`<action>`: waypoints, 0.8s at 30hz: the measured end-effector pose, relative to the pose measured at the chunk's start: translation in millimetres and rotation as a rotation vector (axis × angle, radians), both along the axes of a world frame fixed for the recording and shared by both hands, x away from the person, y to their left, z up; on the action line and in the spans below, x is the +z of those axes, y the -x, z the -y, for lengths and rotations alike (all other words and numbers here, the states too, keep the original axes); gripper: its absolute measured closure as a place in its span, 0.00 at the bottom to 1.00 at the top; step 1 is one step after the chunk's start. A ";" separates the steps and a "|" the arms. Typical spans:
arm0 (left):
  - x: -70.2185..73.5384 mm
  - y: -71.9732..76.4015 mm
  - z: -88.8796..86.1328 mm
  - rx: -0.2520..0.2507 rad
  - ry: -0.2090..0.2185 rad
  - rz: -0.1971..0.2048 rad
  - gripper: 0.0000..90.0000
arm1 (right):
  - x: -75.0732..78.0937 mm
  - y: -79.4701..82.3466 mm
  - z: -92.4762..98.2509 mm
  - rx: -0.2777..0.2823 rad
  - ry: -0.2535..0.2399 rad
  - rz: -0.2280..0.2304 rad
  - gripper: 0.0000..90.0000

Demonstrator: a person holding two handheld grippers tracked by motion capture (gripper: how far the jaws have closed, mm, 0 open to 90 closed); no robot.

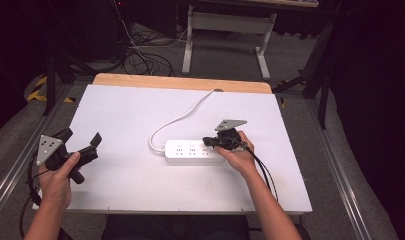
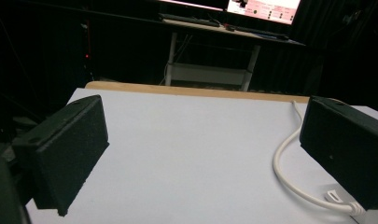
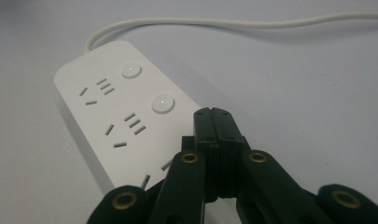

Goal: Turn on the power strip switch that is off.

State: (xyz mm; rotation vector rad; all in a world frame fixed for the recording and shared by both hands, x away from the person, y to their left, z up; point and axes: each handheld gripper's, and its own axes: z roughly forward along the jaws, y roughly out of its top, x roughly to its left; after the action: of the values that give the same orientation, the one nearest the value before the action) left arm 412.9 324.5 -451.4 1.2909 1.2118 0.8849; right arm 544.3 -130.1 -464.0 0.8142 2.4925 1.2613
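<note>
The right gripper [image 1: 213, 141] sits low over the right end of the power strip [image 1: 190, 151], the person's right hand [image 1: 240, 155] wrapped round its body and the forearm running in from the near edge of the bench [image 1: 120, 115]. Its jaws are pressed together, tips meeting above the strip's near sockets in the right gripper view, with nothing between them. Whether the tips actually touch the strip's top is hard to say.

Over at the left, the left gripper [image 1: 82, 142] is held just above the bench near its left edge, the left hand [image 1: 60, 175] gripping it from below, pointing toward the middle. Its jaws stand wide apart (bare bench showing between them in the left gripper view), holding nothing.

The count: one white power strip, lying lengthwise at the middle of the bench, slightly right of centre. One white cord [image 1: 182, 116] loops off its left end and runs to the far edge. In the right gripper view, two round buttons [image 3: 131, 70] show on the strip, each beside a set of socket slots.
</note>
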 end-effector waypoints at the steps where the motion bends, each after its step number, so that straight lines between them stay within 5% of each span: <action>1: 0.0 0.1 0.2 0.000 0.003 0.000 0.02 | -0.8 -0.4 -1.0 -0.001 0.002 -0.002 1.00; 15: -0.2 0.4 1.4 -0.004 0.001 -0.002 0.02 | -0.9 -0.1 -1.7 -0.025 0.002 -0.051 1.00; 24: -0.2 0.8 2.7 -0.005 -0.004 -0.002 0.02 | 0.2 3.5 -6.5 -0.057 0.029 -0.043 1.00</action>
State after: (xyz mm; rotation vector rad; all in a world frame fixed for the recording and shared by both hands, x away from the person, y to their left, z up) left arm 412.1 321.8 -451.6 1.2981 1.2086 0.8825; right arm 540.8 -123.6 -463.8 0.9081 2.4964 1.1978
